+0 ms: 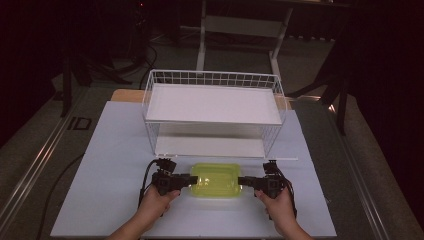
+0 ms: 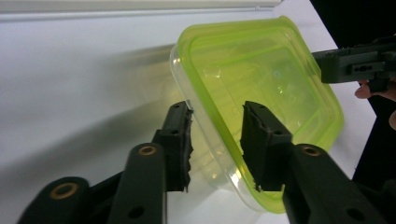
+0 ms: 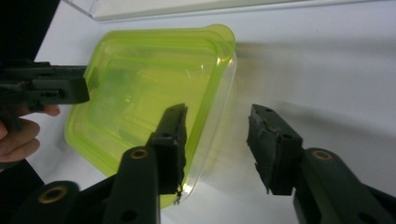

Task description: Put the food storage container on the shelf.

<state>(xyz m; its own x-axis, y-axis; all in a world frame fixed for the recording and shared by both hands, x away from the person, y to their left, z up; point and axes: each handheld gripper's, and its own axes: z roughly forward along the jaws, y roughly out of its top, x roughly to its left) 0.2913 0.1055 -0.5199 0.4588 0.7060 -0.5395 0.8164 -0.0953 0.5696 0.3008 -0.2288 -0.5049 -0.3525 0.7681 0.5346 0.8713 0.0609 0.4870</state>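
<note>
High view shows the white worktop [image 1: 110, 150] carrying a white wire rack [image 1: 212, 112], and just in front of the rack lies a lidded container [image 1: 215, 180], clear-bodied with a yellow-green lid. It looks empty, so probably light, with thin, slick plastic walls that may flex or slip; its lid rim at the short ends seems the firmest hold. The left gripper [image 2: 215, 140] and right gripper [image 3: 217, 144] each stand apart, jaws straddling that rim at opposite ends, not yet closed.
</note>
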